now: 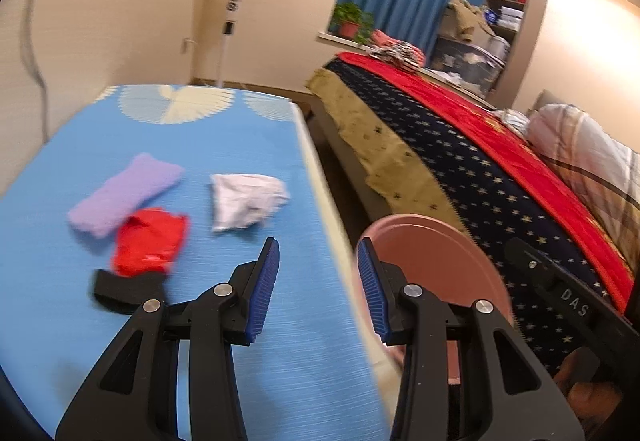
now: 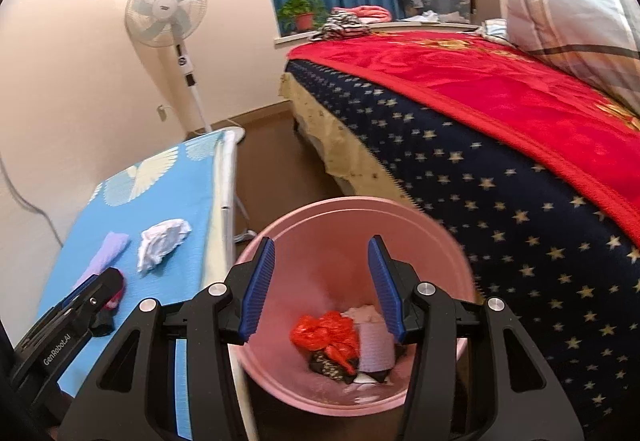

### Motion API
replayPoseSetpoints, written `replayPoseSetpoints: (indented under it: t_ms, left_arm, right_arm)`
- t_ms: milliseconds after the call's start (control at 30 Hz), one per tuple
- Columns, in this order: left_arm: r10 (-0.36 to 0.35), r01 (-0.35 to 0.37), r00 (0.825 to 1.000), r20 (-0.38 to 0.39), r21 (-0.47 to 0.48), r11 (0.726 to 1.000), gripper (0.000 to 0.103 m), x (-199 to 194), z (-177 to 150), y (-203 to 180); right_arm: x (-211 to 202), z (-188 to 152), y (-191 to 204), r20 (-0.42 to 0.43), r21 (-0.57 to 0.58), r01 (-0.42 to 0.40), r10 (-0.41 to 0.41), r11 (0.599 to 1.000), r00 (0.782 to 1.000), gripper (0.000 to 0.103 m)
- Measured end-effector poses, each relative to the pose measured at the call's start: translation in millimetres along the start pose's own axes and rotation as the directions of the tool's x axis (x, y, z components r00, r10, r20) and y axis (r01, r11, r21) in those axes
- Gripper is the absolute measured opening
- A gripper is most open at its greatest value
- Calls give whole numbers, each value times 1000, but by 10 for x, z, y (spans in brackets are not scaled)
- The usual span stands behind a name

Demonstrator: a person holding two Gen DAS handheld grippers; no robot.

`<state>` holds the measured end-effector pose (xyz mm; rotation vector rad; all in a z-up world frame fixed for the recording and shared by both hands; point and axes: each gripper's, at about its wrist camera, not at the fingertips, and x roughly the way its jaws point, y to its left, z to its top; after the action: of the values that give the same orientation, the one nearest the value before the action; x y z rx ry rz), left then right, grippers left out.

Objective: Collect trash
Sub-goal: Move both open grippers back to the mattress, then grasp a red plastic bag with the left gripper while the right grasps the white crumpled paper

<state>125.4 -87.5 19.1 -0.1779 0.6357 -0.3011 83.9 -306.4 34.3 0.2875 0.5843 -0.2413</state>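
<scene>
Blue patterned tabletop [image 1: 168, 145], left wrist view somewhat blurred. Far left of the left gripper [image 1: 316, 273], ahead of it: lilac fuzzy folded cloth [image 1: 120, 193], and touching its near edge a red fabric piece with a black end [image 1: 148, 241], possibly a sock, the blur prevents certainty. Just ahead of the left gripper's left finger: crumpled white paper wad [image 1: 246, 203], lying free on the table, not touched. Left gripper released, blue ribbed pads apart, nothing between them; it sits over the table's right edge. To its right and lower: round pink plastic waste bin [image 1: 436, 261], partly behind the right finger. From the right wrist view, the right gripper [image 2: 322, 277] hangs directly above that bin's mouth, jaws apart and empty. Seen between its fingers, at the bin's bottom: crumpled orange-red plastic bag [image 2: 324, 333], a pale pink paper roll [image 2: 374, 345], a dark patterned scrap [image 2: 328, 365]. Right of both grippers: bed with navy star-print cover [image 2: 500, 217] and red blanket [image 2: 500, 81].
</scene>
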Motion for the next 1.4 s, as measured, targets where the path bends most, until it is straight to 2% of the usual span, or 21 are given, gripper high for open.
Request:
replayPoseSetpoints:
  t_ms: [133,200,267,367,533,667,700,733,800,933,1067,1200,1367,1400]
  left_arm:
    - [101,-100,995,14,-49,994,40,-105,-11,344]
    - [174,-173,985,-1,-88,981,41,-121,-31,556]
    - [223,-225,974,-26,-117,967,46,-111,-61,738]
    - [269,-275,961,-58,-163,947,49,-105,-98,991]
    - [271,-284,958,-90,-195,939,50,-57,-142,1188]
    - [228,-253,964,-135,-212,944,49,69,-184,1254]
    - [205,-233,968,-144,-221,947,41,101,-202,1271]
    - [187,-218,971,-147,-229,949,21,114,-217,1278]
    - [182,-211,973,-140,-225,951,11,115,-211,1272]
    - [206,-220,975,-85,-210,953,10,20,-143,1257]
    - [260,-259,965,-21,-205,944,10,-78,-55,1285]
    - [282,-274,959,12,-197,941,10,-126,11,1292]
    - [289,-280,957,25,-183,942,10,-115,46,1280]
    - [288,-278,957,31,-183,943,10,-120,50,1280]
  right_arm:
    - [69,-64,223,-12,-22,-54,54,998,998,48]
    - [116,-98,360,-20,-32,-87,86,996,996,48]
    - [146,-120,459,-25,-40,-111,110,993,994,48]
    - [208,-166,647,-36,-58,-152,151,987,988,48]
    - [347,-215,917,-61,-77,-208,204,975,977,48]
    - [469,-248,1078,-79,-88,-232,226,969,971,48]
    - [507,-256,1116,-85,-89,-237,230,967,970,48]
    - [547,-264,1151,-91,-87,-242,234,966,968,48]
    - [619,-275,1214,-103,-89,-252,242,964,965,48]
    - [744,-292,1333,-122,-95,-269,256,959,959,48]
    - [872,-297,1450,-136,-97,-279,265,955,955,48]
    - [1021,-274,1536,-147,-92,-283,268,955,952,46]
    - [1192,-250,1614,-162,-77,-275,260,958,952,36]
    - [1225,-250,1629,-168,-75,-277,262,958,950,30]
